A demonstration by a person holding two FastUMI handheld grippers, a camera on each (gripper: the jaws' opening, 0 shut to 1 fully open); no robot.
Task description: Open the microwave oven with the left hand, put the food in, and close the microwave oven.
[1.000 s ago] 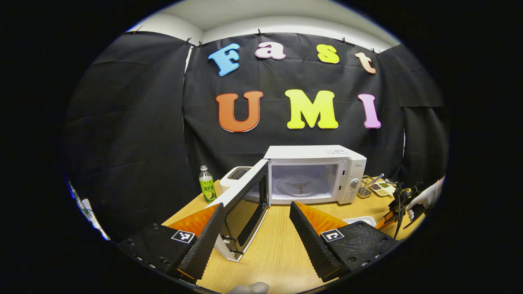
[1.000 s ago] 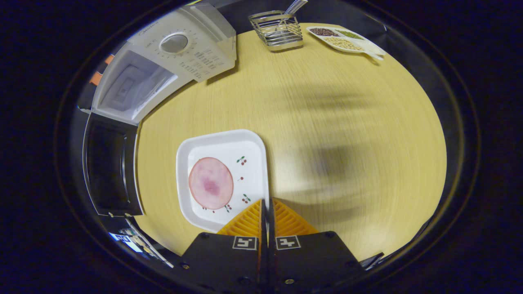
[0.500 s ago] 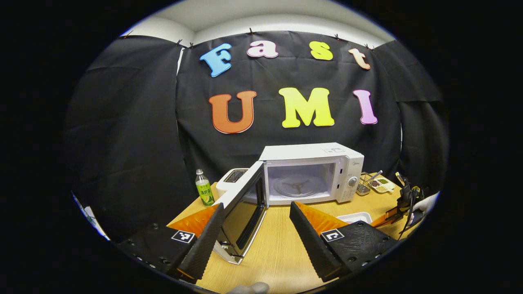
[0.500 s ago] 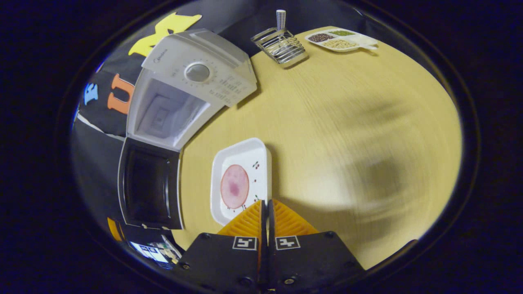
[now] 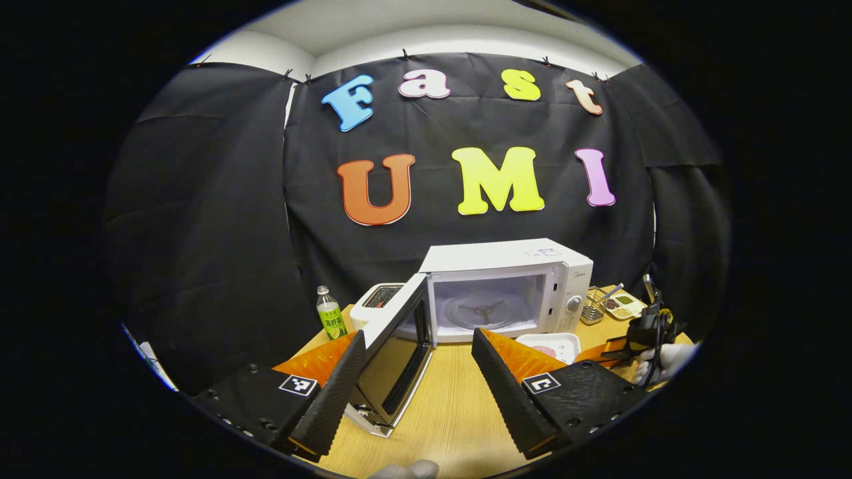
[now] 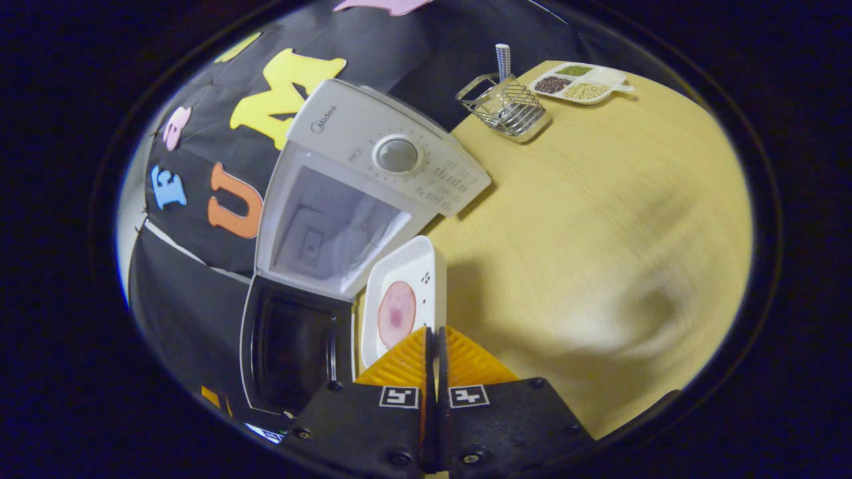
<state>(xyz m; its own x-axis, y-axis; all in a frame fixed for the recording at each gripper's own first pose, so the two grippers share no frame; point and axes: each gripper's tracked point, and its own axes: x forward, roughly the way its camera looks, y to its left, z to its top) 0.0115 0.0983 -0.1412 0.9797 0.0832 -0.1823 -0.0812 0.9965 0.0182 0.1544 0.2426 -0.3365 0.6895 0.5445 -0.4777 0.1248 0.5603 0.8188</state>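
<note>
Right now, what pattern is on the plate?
White plate with small red cherry prints beside the pink slice; clearest in the right gripper view.

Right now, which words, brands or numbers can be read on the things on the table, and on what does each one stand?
"Midea": on the control panel of the microwave oven, above the dial.
Markings around the dial: too small to read.
Label of the bottle: too small to read.
Plate: small drawings, no words.
</note>
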